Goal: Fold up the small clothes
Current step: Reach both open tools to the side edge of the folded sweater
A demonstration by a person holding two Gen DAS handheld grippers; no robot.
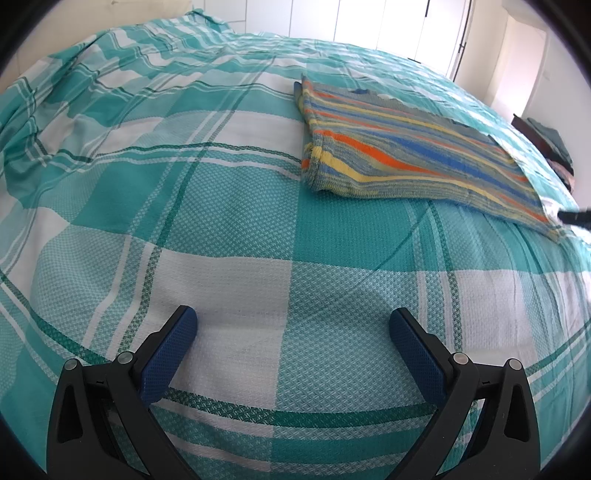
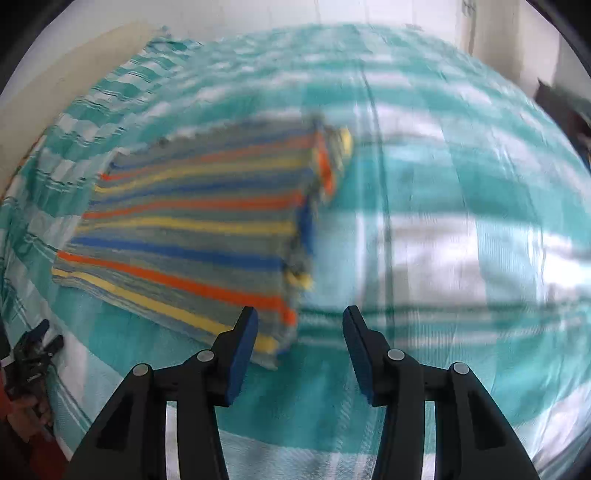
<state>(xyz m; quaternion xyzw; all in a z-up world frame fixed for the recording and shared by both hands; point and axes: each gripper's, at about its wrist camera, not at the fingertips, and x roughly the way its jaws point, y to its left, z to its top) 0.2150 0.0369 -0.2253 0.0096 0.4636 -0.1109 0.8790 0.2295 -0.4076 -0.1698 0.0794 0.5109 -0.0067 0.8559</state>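
Observation:
A striped garment (image 1: 406, 151) in orange, blue, yellow and grey lies folded flat on the bed's teal-and-white checked cover (image 1: 221, 221). My left gripper (image 1: 293, 323) is open and empty, low over the cover, well short of the garment's near left edge. In the blurred right wrist view the garment (image 2: 192, 229) lies ahead and to the left. My right gripper (image 2: 300, 321) is open and empty, right at the garment's near right corner. The right gripper's tip also shows at the far right edge of the left wrist view (image 1: 576, 216).
A dark stack of items (image 1: 550, 147) sits beyond the bed's right edge. White closet doors (image 1: 388, 26) and a wall stand behind the bed. The cover is rumpled at the far left (image 1: 55, 122). The left gripper and the person's hand show at lower left in the right wrist view (image 2: 33, 354).

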